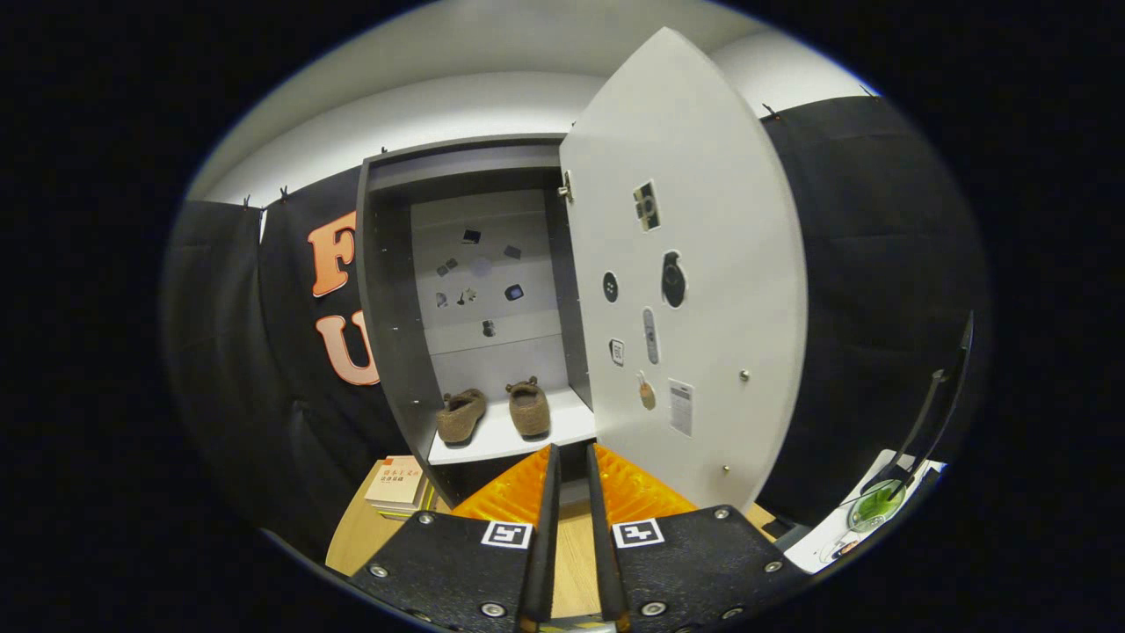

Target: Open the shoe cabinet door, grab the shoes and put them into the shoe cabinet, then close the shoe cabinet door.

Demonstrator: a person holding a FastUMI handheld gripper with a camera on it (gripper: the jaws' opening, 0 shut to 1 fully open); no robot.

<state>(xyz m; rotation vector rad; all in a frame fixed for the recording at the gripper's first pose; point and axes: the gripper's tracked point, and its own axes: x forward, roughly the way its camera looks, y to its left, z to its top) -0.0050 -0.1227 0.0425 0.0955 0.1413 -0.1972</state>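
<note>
The dark shoe cabinet (387,334) stands ahead with its pale door (694,290) swung wide open to the right. Two brown shoes rest on its white shelf (518,440): the left shoe (461,415) angled, the right shoe (528,408) pointing inward. My gripper (571,464) sits below and in front of the shelf, its fingers nearly together with a narrow gap and nothing between them. The fingertips are just short of the shelf's front edge, beside the door's lower corner.
A stack of books (397,483) lies on the wooden floor left of the cabinet base. At the right, a white surface carries a green object (874,505) and a dark stand (932,413). Stickers dot the door and the cabinet's back wall.
</note>
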